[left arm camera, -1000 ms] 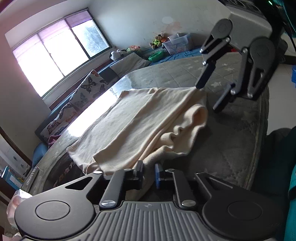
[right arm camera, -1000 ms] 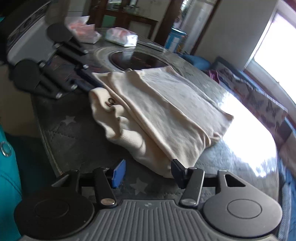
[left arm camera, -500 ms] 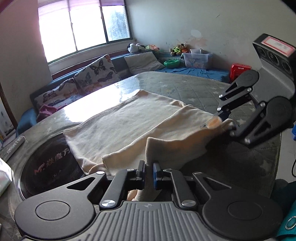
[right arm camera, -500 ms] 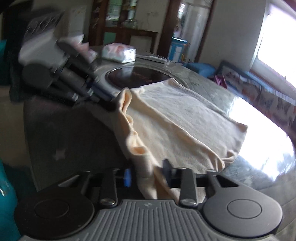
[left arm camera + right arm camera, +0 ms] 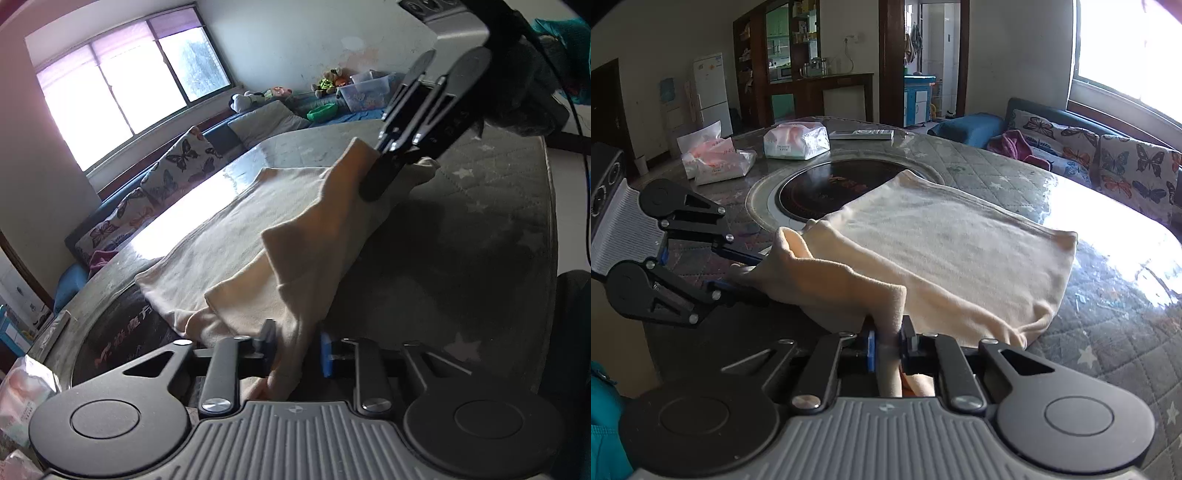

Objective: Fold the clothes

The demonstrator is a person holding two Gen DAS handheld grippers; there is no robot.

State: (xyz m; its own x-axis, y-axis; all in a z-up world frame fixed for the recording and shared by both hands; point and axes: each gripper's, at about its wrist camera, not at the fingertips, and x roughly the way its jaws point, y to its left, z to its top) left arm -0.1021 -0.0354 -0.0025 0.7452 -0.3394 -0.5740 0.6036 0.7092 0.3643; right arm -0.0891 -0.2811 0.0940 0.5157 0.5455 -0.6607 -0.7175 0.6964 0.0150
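Cloth [image 5: 945, 254] edge pinched in both grippers: right gripper [image 5: 886, 343] at bottom centre, jaws closing with fabric between; left gripper [image 5: 746, 273] at mid-left, clamped on the same edge. Rest lies flat on table [image 5: 1108, 332], stretching away to upper right, so fold likely goes that way.

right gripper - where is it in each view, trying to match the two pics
Left wrist view: right gripper at upper right, jaws closing on the cream garment.
Right wrist view: right gripper at bottom centre, cloth between its jaws.
Shared landmark: the butterfly cushions under the window.
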